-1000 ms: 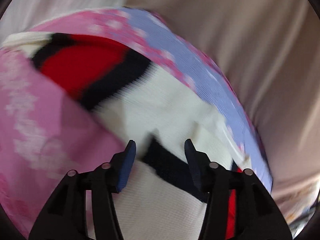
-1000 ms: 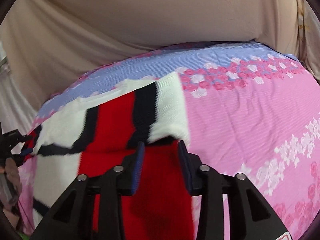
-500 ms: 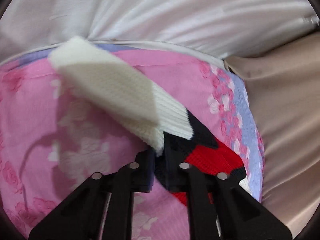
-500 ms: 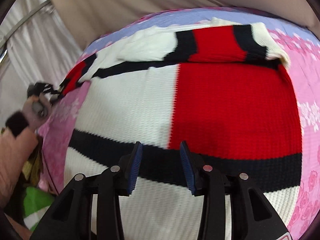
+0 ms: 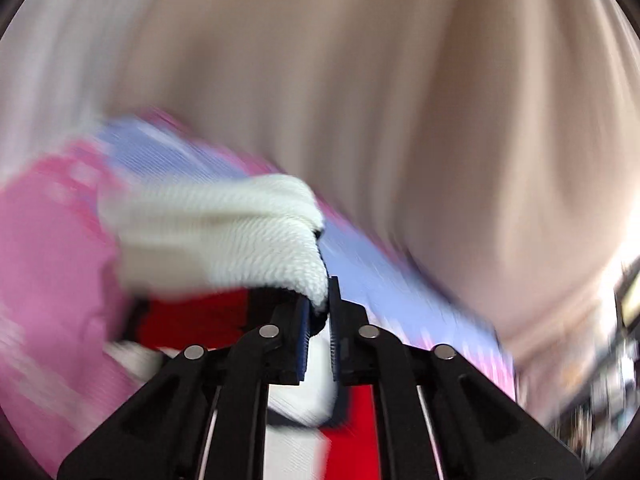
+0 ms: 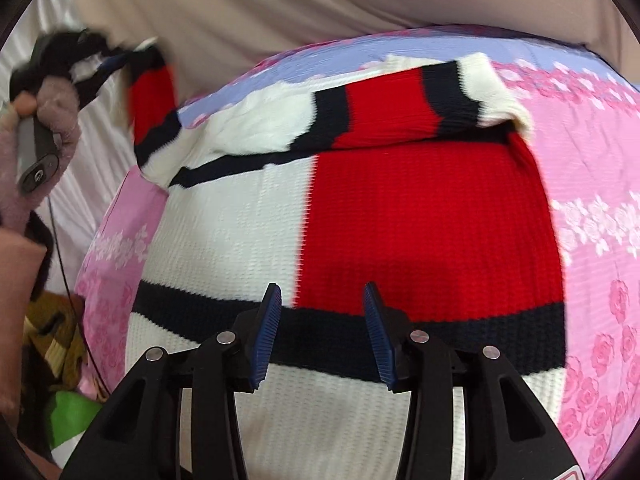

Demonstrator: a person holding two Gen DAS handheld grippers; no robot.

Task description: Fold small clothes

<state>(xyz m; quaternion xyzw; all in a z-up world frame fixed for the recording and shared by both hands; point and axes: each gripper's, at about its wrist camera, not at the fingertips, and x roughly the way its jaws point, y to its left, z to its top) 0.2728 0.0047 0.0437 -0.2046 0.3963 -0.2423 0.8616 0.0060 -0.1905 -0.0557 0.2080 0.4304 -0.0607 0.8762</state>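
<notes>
A knit sweater [image 6: 360,220] in white, red and navy blocks lies on a pink and lilac flowered bedsheet [image 6: 592,168]. Its right sleeve [image 6: 420,104] is folded across the top. My left gripper [image 5: 318,312] is shut on the white cuff [image 5: 240,232] of the left sleeve; in the right wrist view it [image 6: 120,58] holds that sleeve [image 6: 154,108] lifted off the bed at the upper left. My right gripper [image 6: 320,300] is open and empty, hovering over the sweater's lower body near the navy stripe.
Beige and white curtains [image 6: 248,12] hang behind the bed. The person's hand [image 6: 44,120] holds the left gripper's handle. Green and brown items [image 6: 60,360] lie off the bed's left edge. The left wrist view is motion-blurred.
The left gripper, shut on the cuff, has lifted the left sleeve up and swung it toward the sweater. The right gripper stays open over the sweater's body and moved slightly closer.
</notes>
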